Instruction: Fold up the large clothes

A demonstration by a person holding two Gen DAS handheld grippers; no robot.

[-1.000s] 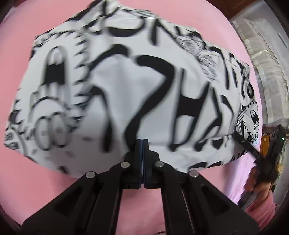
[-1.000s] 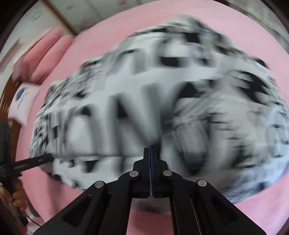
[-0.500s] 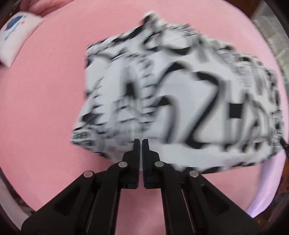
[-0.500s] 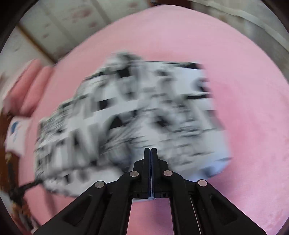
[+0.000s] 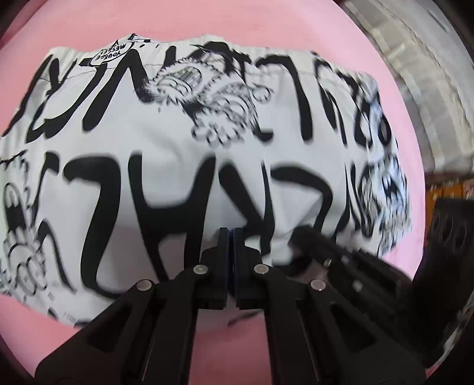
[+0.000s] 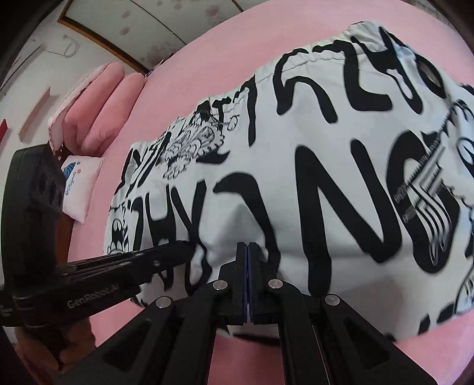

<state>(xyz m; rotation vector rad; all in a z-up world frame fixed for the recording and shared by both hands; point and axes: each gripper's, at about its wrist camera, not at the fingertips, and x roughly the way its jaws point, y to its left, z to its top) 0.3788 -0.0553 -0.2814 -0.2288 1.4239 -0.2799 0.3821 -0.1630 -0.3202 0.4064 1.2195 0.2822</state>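
Fold in progress: both grippers pinch the near edge of the printed garment.

The black-and-white printed garment [image 5: 166,154] fills the middle of both views, lying on the pink bed [image 5: 266,26]. The left gripper [image 5: 230,234] and right gripper [image 6: 246,247] have jaws closed tight on its near edge, side by side. Judged: folded at least once into a compact block; a further fold or final placing remains. Half a second ago the garment sat smaller and higher in frame; now it looms closer and the other gripper shows at lower right of the left view. Pillows [image 6: 97,103] upper left.
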